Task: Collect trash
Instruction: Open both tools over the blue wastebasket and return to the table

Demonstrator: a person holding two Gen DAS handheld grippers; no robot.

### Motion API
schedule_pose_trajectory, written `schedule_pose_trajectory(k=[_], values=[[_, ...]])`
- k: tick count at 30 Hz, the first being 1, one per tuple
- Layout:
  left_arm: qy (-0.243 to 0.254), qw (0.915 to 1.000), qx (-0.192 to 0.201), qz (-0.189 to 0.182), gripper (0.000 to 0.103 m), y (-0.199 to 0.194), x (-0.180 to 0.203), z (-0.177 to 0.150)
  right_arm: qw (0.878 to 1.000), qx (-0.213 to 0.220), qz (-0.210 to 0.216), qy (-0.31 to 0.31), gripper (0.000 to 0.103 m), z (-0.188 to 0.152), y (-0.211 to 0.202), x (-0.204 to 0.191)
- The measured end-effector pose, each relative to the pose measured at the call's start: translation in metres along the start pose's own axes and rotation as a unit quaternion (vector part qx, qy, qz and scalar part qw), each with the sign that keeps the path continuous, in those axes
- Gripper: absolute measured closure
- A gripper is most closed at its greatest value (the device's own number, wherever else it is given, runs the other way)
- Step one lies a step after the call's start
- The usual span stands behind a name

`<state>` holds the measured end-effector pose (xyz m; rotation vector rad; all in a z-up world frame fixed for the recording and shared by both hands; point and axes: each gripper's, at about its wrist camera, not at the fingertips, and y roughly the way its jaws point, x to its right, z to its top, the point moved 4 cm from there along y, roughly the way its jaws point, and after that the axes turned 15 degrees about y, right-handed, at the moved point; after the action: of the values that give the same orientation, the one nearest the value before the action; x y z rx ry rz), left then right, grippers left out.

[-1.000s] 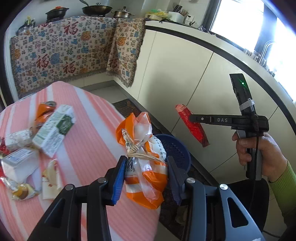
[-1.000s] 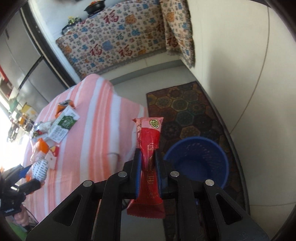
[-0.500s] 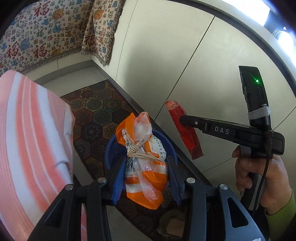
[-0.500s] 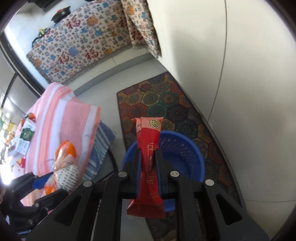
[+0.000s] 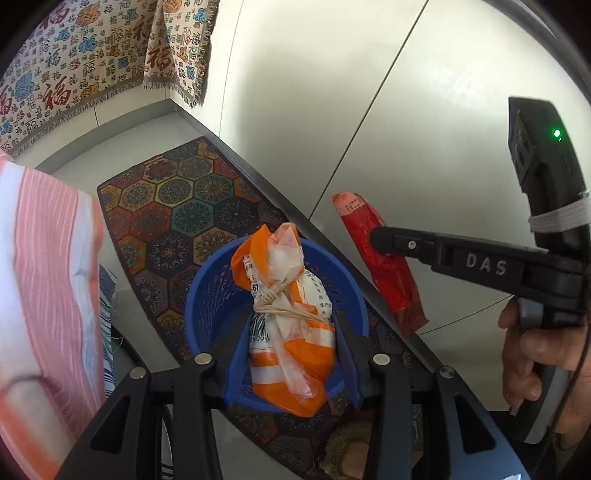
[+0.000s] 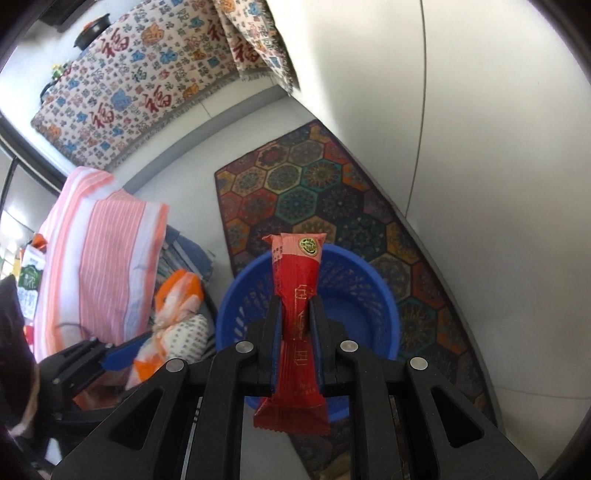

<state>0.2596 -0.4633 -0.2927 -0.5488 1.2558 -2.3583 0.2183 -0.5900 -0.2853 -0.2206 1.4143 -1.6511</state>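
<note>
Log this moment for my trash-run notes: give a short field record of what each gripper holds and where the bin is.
left gripper: shut on the tied orange-and-white bag, above the bin
right gripper: shut on the red wrapper, held upright over the bin
bin: blue basket, on the patterned rug by the white cabinet
bin contents: none visible
left behind: carton on the striped cloth

A home kitchen is shown: pale cabinet fronts [image 6: 480, 147] ahead of the tool, a patterned floor mat [image 6: 314, 192] beneath it, cookware [image 6: 92, 31] on a cloth-draped counter [image 6: 147, 85] beyond, a striped tablecloth [image 6: 107, 243] leftward.
</note>
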Motion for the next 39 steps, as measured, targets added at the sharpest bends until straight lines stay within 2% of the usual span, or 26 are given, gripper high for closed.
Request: schedule_pose_trajectory(k=[2,4,5,8,10,13,15,19,23,27,32,35,39], values=[[0.008,0.9999,-0.005,-0.005,0.055,0.011,0.0,0.001,1.0,0.001,0.001,0.006,0.085,0.002,0.002,0.001],[0.015,0.9998,-0.017,0.002,0.04,0.022,0.0,0.0,1.0,0.005,0.003,0.018,0.076,0.004,0.0,0.004],[0.015,0.9996,-0.02,0.011,0.04,0.027,-0.001,0.0,1.0,0.01,0.004,0.022,0.069,0.005,-0.003,0.005],[0.001,0.9996,-0.021,0.02,0.04,0.028,-0.005,0.0,0.999,0.029,0.005,0.028,0.067,0.009,-0.014,0.005],[-0.009,0.9999,-0.003,0.013,0.04,0.015,-0.005,-0.002,0.999,0.049,0.002,0.023,0.066,0.012,-0.023,0.002],[-0.005,0.9995,0.025,0.02,0.04,-0.015,-0.002,-0.006,0.996,0.09,-0.004,0.009,0.056,0.015,-0.041,-0.006],[0.0,0.9988,0.043,0.023,0.04,-0.04,-0.001,-0.013,0.992,0.125,-0.005,0.001,0.043,0.013,-0.055,-0.015],[0.014,0.9961,0.078,0.039,0.038,-0.105,0.006,-0.043,0.982,0.184,0.003,-0.036,0.037,0.001,-0.08,-0.045],[0.012,0.9934,0.09,0.07,0.034,-0.165,-0.002,-0.091,0.971,0.216,0.027,-0.102,0.03,-0.03,-0.098,-0.092],[-0.027,0.99,0.087,0.108,0.034,-0.21,-0.029,-0.148,0.961,0.203,0.064,-0.174,0.026,-0.081,-0.1,-0.153],[-0.083,0.9755,0.079,0.188,0.034,-0.256,-0.076,-0.215,0.956,0.138,0.125,-0.228,0.025,-0.167,-0.085,-0.227],[-0.114,0.9621,0.067,0.238,0.034,-0.275,-0.107,-0.251,0.951,0.1,0.129,-0.263,0.025,-0.216,-0.066,-0.261],[-0.151,0.9492,0.052,0.271,0.034,-0.293,-0.147,-0.288,0.942,0.071,0.113,-0.308,0.025,-0.262,-0.039,-0.292]])
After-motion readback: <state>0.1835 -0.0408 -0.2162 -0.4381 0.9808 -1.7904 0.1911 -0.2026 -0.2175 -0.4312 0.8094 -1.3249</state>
